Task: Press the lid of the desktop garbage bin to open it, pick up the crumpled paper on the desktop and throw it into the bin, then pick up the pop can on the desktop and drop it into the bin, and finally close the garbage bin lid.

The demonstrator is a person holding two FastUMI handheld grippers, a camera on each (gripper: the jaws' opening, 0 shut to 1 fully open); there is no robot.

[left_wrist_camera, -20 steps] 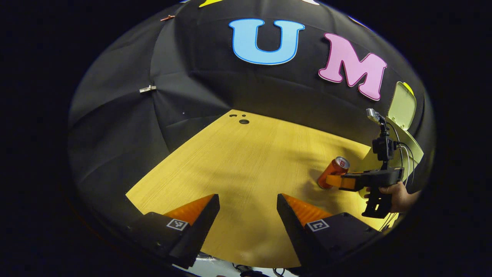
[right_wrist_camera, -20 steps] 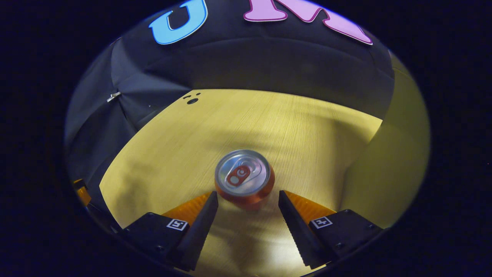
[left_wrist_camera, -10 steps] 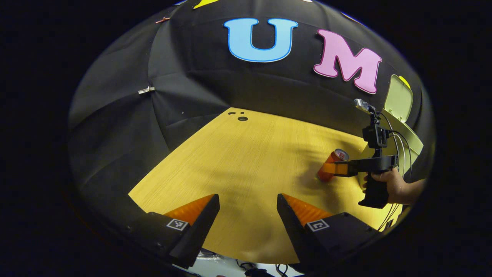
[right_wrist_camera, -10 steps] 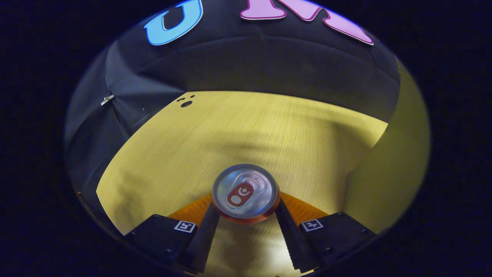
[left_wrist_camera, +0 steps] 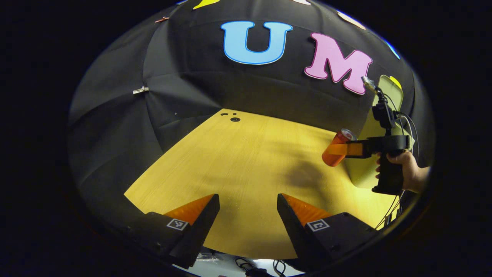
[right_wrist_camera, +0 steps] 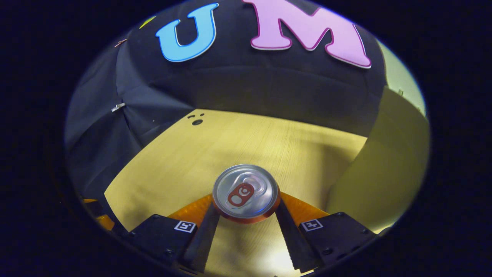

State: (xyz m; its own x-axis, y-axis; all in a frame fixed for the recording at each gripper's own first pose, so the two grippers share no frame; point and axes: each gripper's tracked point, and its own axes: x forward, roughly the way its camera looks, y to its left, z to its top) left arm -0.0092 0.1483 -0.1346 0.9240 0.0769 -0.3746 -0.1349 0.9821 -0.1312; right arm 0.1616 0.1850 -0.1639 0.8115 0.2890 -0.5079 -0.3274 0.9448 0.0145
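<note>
1. Fingers of the right gripper (right_wrist_camera: 246, 217) rose from the bottom of the right gripper view, one on either side of the pop can (right_wrist_camera: 246, 192), and both pressed against its wall just below the rim, so the jaws were clamped on it.
2. Seen from above in that view, the can's silver top and pull tab faced the camera, and the can sat squarely between the two fingers, its body hidden beneath its own lid.
3. Beyond the can lay the yellow wooden desktop (right_wrist_camera: 215, 154), with a dark shadow falling across it.
4. To the right of the can stood the pale green wall of the garbage bin (right_wrist_camera: 384, 173), near the gripper but not touching the can.
5. Nearest in the left gripper view, the left gripper (left_wrist_camera: 248, 209) had its jaws standing well apart with nothing between them, only the bare desktop (left_wrist_camera: 238, 165) showing in the gap.
6. Farther off on the right of that view, a hand (left_wrist_camera: 407, 169) held the right gripper (left_wrist_camera: 348, 149) by its handle, with cables trailing down from it.
7. There the pop can (left_wrist_camera: 333, 152) was tilted and held clear of the desktop, with its shadow lying on the wood below.
8. Just behind the can and gripper stood the garbage bin (left_wrist_camera: 361, 169), its lid (left_wrist_camera: 392, 92) raised upright against the booth wall.
</note>
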